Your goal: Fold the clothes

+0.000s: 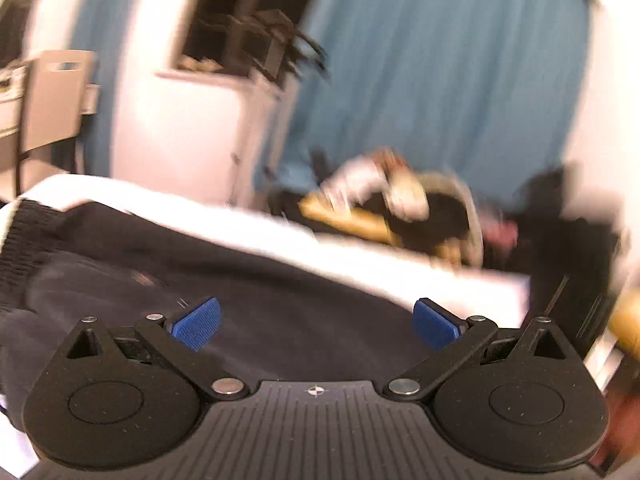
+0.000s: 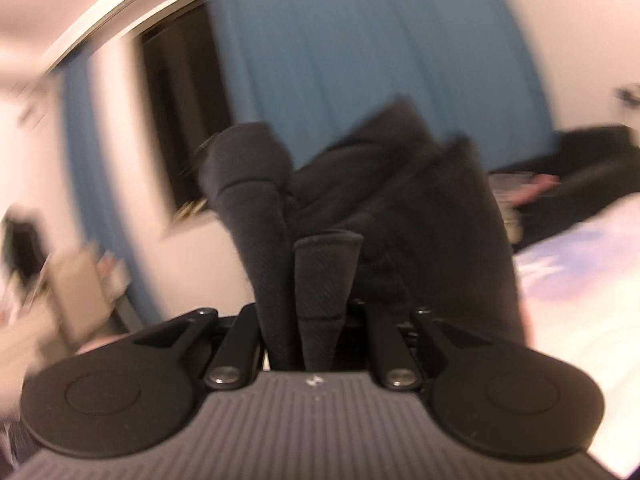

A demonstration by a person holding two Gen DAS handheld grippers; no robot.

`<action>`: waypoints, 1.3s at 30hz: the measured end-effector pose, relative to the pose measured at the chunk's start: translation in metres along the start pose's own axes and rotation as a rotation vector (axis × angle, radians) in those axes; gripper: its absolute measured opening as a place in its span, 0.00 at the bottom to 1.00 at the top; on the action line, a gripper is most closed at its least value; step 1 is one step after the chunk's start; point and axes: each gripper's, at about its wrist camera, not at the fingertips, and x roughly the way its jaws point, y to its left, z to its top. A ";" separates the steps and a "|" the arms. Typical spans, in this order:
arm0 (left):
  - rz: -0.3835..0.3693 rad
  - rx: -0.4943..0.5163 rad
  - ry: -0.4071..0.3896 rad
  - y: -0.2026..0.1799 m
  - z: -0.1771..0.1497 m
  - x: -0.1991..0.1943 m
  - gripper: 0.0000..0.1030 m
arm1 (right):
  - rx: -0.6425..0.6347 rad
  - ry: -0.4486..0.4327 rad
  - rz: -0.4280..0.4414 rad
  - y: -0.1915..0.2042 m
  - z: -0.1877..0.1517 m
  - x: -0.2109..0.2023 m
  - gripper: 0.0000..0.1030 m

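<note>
A dark navy garment [image 1: 224,280] with a ribbed hem at the left lies spread on a white bed [image 1: 400,272]. My left gripper [image 1: 316,324] is open, its blue pads [image 1: 196,322] wide apart just above the cloth, holding nothing. My right gripper [image 2: 316,332] is shut on a bunched part of the dark garment [image 2: 320,280]. The cloth stands up in folds from between the jaws and hides the fingertips. Both views are blurred by motion.
Blue curtains [image 1: 440,80] and a dark window [image 1: 248,20] are behind the bed. A heap of mixed clothes [image 1: 392,208] lies past the bed's far edge. A beige chair [image 1: 52,100] stands at the left. White bedding [image 2: 580,260] shows at the right.
</note>
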 end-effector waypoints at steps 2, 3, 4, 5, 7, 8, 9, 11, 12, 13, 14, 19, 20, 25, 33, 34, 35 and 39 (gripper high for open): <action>-0.007 -0.096 -0.048 0.027 0.001 -0.004 1.00 | -0.096 0.086 0.074 0.039 -0.039 0.012 0.11; -0.011 -0.123 -0.035 0.035 0.000 0.001 1.00 | -0.143 0.146 0.099 0.054 -0.062 0.019 0.11; -0.016 -0.149 -0.019 0.043 -0.001 0.005 1.00 | -0.192 0.202 0.116 0.068 -0.083 0.024 0.12; -0.018 -0.152 0.004 0.045 -0.003 0.010 1.00 | -0.244 0.252 0.114 0.077 -0.104 0.028 0.14; -0.026 -0.138 0.036 0.044 -0.007 0.017 1.00 | -0.293 0.279 0.112 0.084 -0.124 0.029 0.18; -0.031 -0.121 0.044 0.041 -0.008 0.019 1.00 | -0.295 0.275 0.114 0.082 -0.125 0.027 0.20; -0.037 -0.104 0.052 0.037 -0.009 0.020 1.00 | -0.282 0.281 0.127 0.079 -0.120 0.027 0.26; -0.049 -0.071 0.069 0.031 -0.012 0.023 1.00 | -0.271 0.314 0.171 0.072 -0.108 0.029 0.37; -0.054 -0.054 0.077 0.027 -0.013 0.024 1.00 | -0.280 0.335 0.192 0.069 -0.102 0.027 0.40; -0.060 -0.037 0.085 0.024 -0.015 0.025 1.00 | -0.277 0.360 0.212 0.065 -0.094 0.024 0.41; -0.066 -0.021 0.093 0.021 -0.016 0.026 1.00 | -0.251 0.394 0.233 0.058 -0.085 0.019 0.44; -0.101 -0.015 0.102 0.017 -0.018 0.024 1.00 | -0.193 0.476 0.303 0.033 -0.050 -0.013 0.52; -0.119 -0.012 0.101 0.013 -0.018 0.023 1.00 | -0.194 0.459 0.301 0.026 -0.045 -0.019 0.53; -0.128 0.051 0.111 -0.006 -0.029 0.023 0.99 | -0.151 0.396 0.213 -0.006 -0.048 -0.035 0.48; -0.029 0.064 0.229 -0.004 -0.059 0.059 0.74 | -0.179 0.527 0.165 -0.015 -0.085 -0.008 0.40; -0.037 0.035 0.221 -0.001 -0.059 0.057 0.74 | -0.110 0.532 0.181 -0.024 -0.078 -0.010 0.39; -0.054 -0.009 0.203 0.003 -0.057 0.052 0.73 | -0.032 0.537 0.193 -0.033 -0.072 -0.013 0.39; -0.130 0.012 0.138 -0.008 -0.049 0.030 0.73 | 0.217 0.508 0.146 -0.074 -0.042 -0.031 0.41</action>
